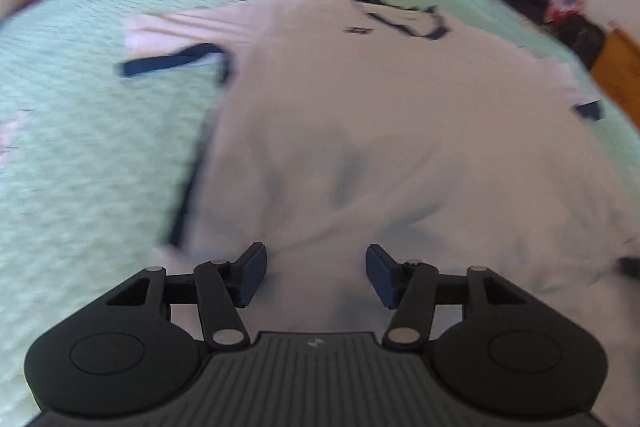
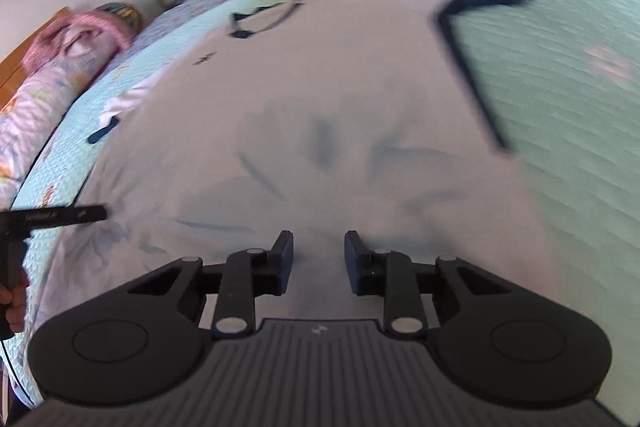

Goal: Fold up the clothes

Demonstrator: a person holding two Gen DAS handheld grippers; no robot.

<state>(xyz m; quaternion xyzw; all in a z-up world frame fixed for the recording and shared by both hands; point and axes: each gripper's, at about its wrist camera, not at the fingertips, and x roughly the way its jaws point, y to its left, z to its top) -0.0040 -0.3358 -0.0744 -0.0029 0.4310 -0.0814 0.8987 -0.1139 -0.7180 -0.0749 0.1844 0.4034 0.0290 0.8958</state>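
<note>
Hand-held gripper (image 1: pixel 316 275) over blurred shirt (image 1: pixel 380 131)

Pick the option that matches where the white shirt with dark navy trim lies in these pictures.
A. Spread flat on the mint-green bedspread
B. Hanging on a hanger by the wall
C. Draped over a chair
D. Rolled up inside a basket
A: the white shirt lies spread out, collar away from the cameras, on the mint-green bedspread.

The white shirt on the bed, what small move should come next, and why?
Probably lower both tools onto the hem nearest them and pinch it. The white shirt lies spread flat and unfolded, and the left tool and right tool both stand open over it, holding nothing.
</note>
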